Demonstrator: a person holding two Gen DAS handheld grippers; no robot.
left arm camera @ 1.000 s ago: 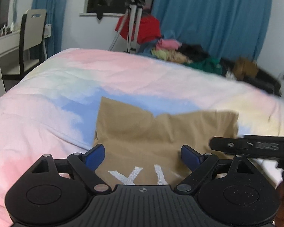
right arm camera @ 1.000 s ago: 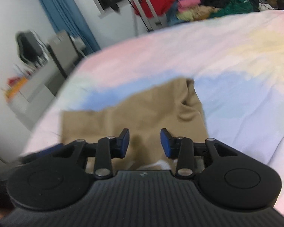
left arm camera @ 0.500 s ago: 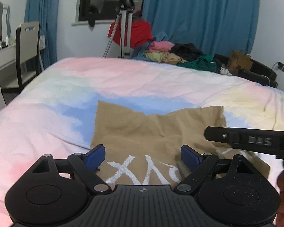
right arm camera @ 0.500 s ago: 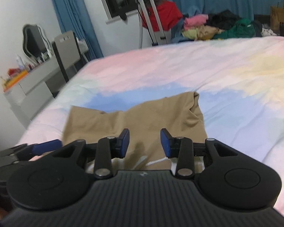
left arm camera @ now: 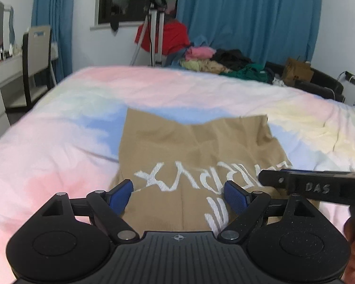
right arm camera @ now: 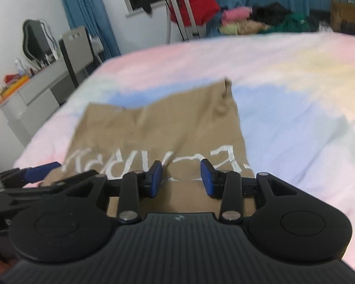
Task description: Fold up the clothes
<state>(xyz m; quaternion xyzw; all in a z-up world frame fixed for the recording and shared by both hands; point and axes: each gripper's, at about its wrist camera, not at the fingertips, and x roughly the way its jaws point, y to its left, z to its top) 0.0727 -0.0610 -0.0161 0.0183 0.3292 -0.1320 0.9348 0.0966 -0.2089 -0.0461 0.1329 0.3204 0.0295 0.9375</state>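
Observation:
A tan garment with white lettering lies spread on the pastel bedspread; it also fills the middle of the right wrist view. My left gripper hovers open over its near edge, nothing between the blue pads. My right gripper is open too, narrower, above the near right part of the garment. The right gripper's black body pokes in from the right in the left wrist view, and the left gripper's blue fingertip shows at the left in the right wrist view.
Beyond the bed stand a tripod with a red cloth, a heap of clothes before blue curtains, a cardboard box, and a chair beside a grey desk at the left.
Both grippers have pulled back and up from the garment, so more of the white lettering shows. Both jaws stayed open and empty.

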